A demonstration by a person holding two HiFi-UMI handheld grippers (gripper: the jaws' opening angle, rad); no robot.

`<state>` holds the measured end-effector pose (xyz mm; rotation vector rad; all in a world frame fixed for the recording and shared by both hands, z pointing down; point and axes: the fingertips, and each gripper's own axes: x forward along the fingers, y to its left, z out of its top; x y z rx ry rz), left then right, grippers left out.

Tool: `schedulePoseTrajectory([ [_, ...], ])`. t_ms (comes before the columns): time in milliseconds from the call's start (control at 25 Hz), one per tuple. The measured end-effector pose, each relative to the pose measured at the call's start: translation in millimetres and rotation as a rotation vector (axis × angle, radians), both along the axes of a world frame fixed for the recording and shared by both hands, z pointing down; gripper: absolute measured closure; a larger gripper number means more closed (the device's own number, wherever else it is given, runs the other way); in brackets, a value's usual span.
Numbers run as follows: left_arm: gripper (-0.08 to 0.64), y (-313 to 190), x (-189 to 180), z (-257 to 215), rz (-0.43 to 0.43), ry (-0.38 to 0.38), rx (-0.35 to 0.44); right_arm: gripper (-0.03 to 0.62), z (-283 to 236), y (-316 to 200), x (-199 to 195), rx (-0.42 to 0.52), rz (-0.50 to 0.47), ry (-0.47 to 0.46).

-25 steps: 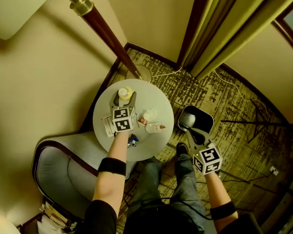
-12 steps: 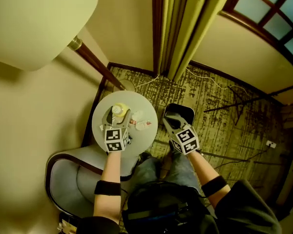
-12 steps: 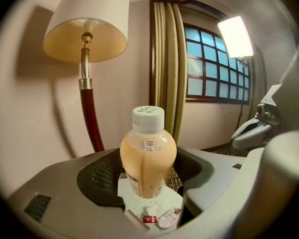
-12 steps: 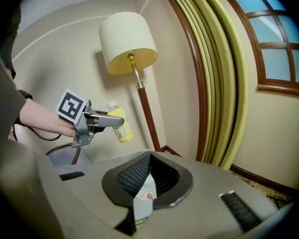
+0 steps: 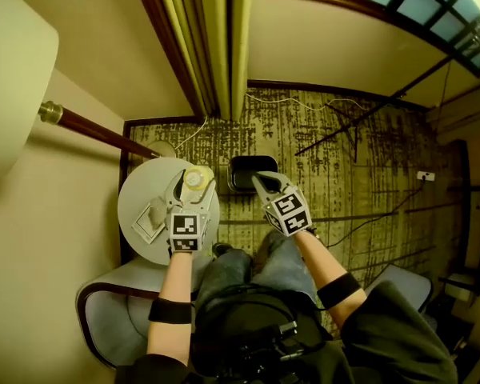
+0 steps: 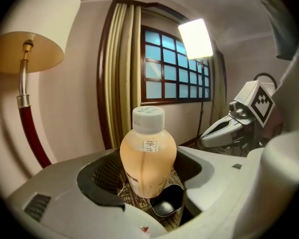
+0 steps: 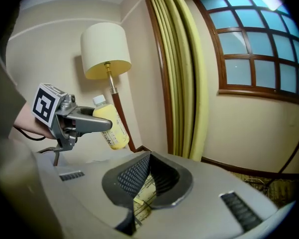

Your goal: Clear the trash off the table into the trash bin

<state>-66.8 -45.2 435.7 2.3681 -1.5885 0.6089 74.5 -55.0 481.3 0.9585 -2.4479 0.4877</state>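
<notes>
Bottle [image 6: 148,153] is up in the left gripper [image 5: 194,189]. We are holding it round the belly, pads pressing on both sides, cap uppermost and a little tilted. It is hanging at the table's [image 5: 140,206] bin-side edge, and the bin [image 5: 237,166] is standing just beside on the carpet. The right gripper [image 5: 262,184] is hovering over the bin, its jaws pressed together on nothing.

For a clean drop we are wanting the bottle squarely over the bin's mouth, and low, before the pads part. It looks full and heavy, and could clip the rim or tip the bin. The right gripper is sitting in that path, so we judge it should move aside first.

Open carpet is lying right of the bin, with the curtain [image 5: 208,46] behind it. The lamp pole [image 5: 96,130] is slanting over the table's far side. The chair [image 5: 116,310] is crowding the table's near side. Paper [image 5: 150,218] is waiting on the table.
</notes>
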Motion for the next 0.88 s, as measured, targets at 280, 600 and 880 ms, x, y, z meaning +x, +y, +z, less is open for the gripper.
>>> schedulePoseTrajectory([
  [280, 0.253, -21.9, 94.4, 31.4, 0.085, 0.024, -0.024, 0.591, 19.0, -21.9, 78.6, -0.014, 0.054, 0.027],
  [600, 0.252, -54.9, 152.0, 124.8, 0.095, 0.044, -0.075, 0.591, 85.2, -53.8, 108.1, -0.026, 0.021, 0.037],
  [880, 0.252, -79.2, 172.2, 248.3, 0.111, 0.032, -0.167, 0.592, 190.9, -76.8, 114.1, -0.086, 0.041, 0.029],
])
